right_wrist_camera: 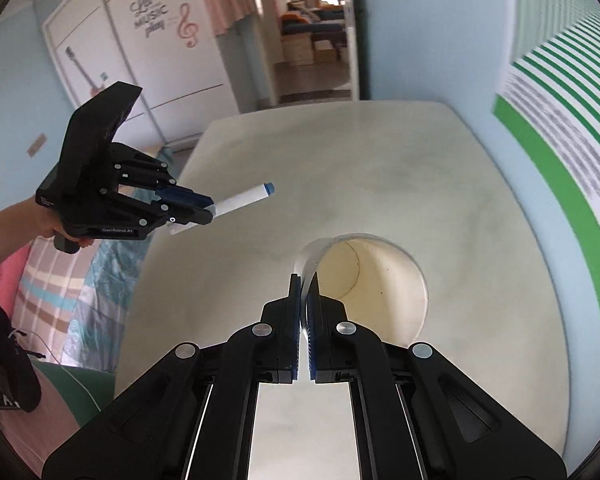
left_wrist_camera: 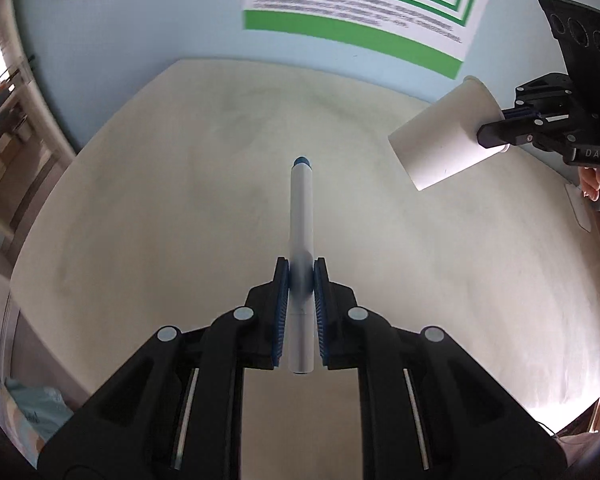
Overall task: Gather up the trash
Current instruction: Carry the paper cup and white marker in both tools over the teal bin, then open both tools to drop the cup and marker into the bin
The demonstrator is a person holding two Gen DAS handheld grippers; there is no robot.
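My left gripper (left_wrist_camera: 301, 276) is shut on a white marker (left_wrist_camera: 301, 216) with a blue cap, held above the pale table (left_wrist_camera: 160, 220) and pointing forward. It also shows in the right wrist view (right_wrist_camera: 208, 210) with the marker (right_wrist_camera: 242, 199) sticking out to the right. My right gripper (right_wrist_camera: 305, 284) is shut on the rim of a white paper cup (right_wrist_camera: 380, 284), whose open mouth faces the camera. In the left wrist view the cup (left_wrist_camera: 444, 136) hangs tilted at the right, pinched by the right gripper (left_wrist_camera: 494, 136).
A green-striped poster (left_wrist_camera: 360, 12) hangs on the light blue wall behind the table. A white wardrobe (right_wrist_camera: 140, 48) and an open doorway (right_wrist_camera: 316, 32) lie beyond the table's far end. A bed with patterned covers (right_wrist_camera: 80, 292) is at the left.
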